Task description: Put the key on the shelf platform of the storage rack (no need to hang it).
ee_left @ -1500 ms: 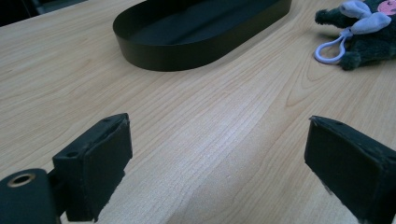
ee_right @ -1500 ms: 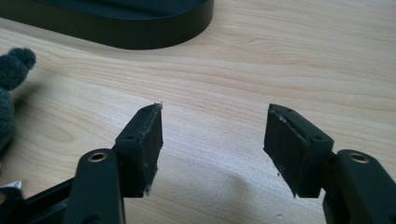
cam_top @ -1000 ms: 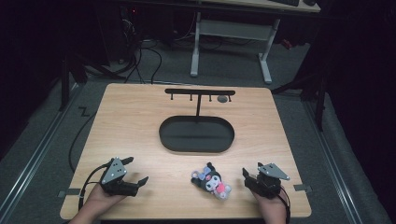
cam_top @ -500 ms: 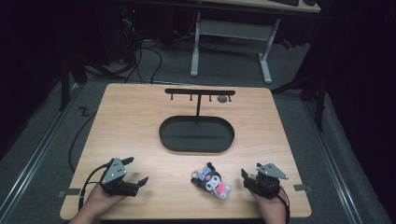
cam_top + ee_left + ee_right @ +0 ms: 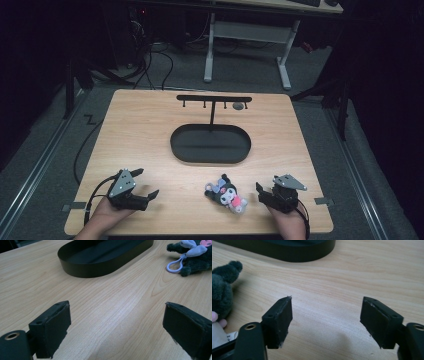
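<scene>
A small dark plush toy [image 5: 227,193] with pink and white parts lies on the wooden table [image 5: 145,130] near the front edge. My left gripper [image 5: 146,183] rests open at the front left, well apart from the toy. In the left gripper view the toy [image 5: 197,255] and its white loop [image 5: 174,265] lie at the upper right, beyond my open jaws. My right gripper [image 5: 260,193] stands open just right of the toy, not touching it. The right gripper view has the toy's dark fur [image 5: 223,290] at the left edge, outside the jaws.
A black oval tray [image 5: 210,145] sits mid-table, with a black T-shaped hook stand [image 5: 214,99] rising behind it. The tray's wall [image 5: 100,265] is ahead in the left gripper view and also ahead, as a dark rim [image 5: 287,251], in the right gripper view. Bare wood lies between the grippers.
The right gripper has crept very slightly left toward the plush toy. The left gripper and the toy have stayed put.
</scene>
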Tool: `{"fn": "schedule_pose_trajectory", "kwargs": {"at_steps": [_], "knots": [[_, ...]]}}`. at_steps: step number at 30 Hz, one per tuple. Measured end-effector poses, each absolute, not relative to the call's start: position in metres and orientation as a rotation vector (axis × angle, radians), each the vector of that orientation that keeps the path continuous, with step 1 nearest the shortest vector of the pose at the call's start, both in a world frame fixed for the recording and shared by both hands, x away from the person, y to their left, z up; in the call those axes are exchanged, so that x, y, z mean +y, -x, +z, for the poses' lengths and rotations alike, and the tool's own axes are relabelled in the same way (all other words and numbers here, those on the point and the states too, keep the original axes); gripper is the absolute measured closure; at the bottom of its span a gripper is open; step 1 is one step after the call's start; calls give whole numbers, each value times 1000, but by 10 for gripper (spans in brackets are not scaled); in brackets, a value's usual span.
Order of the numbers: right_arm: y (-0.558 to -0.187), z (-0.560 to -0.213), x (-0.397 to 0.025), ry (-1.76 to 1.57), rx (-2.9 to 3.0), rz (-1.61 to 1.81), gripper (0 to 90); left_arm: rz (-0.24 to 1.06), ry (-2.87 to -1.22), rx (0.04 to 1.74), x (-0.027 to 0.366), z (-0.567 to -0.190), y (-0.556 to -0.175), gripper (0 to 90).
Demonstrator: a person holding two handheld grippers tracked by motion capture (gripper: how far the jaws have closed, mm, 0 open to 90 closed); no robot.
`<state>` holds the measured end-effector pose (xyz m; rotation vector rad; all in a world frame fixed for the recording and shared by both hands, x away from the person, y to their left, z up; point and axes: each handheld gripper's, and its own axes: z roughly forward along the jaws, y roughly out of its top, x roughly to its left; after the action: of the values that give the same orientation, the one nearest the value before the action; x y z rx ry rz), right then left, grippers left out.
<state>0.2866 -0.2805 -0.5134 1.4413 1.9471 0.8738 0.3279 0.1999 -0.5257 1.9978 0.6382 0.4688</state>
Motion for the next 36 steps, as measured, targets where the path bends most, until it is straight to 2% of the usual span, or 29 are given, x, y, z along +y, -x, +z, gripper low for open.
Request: {"fn": "schedule_pose_trajectory", "kwargs": {"at_steps": [10, 36], "knots": [[-287, -508, -271, -1420, 1981, 838, 205, 467, -1999, 638, 201, -526, -327, 87], [-308, -494, -257, -1484, 2146, 643, 206, 467, -1999, 634, 201, -526, -327, 87]]}}
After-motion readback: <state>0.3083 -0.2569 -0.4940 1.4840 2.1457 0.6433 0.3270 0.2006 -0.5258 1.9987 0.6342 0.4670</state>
